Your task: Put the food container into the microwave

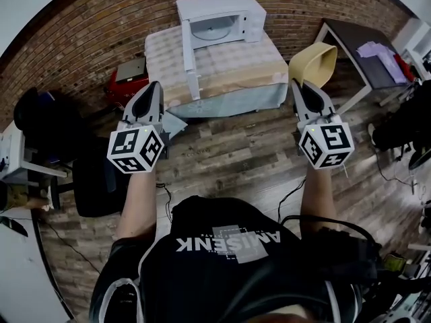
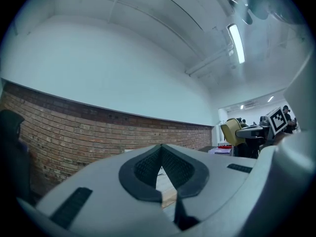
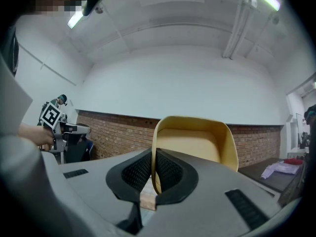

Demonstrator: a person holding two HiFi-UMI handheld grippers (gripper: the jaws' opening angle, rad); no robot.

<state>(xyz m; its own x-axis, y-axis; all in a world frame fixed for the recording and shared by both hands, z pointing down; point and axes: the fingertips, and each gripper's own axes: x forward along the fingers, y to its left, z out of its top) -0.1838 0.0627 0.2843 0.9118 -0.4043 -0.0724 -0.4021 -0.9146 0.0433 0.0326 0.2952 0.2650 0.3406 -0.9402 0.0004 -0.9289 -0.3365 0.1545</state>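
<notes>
Before microwave (image 1: 219, 19) — right hand-held gripper (image 1: 300, 85) pinches food container (image 1: 315, 62) rim | left hand-held gripper (image 1: 154, 86) closed

Food container (image 1: 314, 62), upper right of the head view: mustard yellow outside, paler yellow inside.

Microwave (image 1: 222, 19), top centre: white throughout.

Tabletop (image 1: 229, 62) beneath it: pale cream cloth with a faint check, a tan band along the near edge and a light blue-grey skirt below.

Wall (image 1: 87, 39): red-brown brick with pale mortar lines.

Floor (image 1: 236, 153): grey-brown wood planks.

Left hand-held gripper (image 1: 153, 86) and right hand-held gripper (image 1: 300, 85): light grey shells with black textured pads.

Left cube (image 1: 135, 149) and right cube (image 1: 326, 145): white faces with black square markers.

Shirt (image 1: 229, 247), lower centre: black with white lettering.

Box (image 1: 128, 79), left of the tabletop: red with a grey top face.
</notes>
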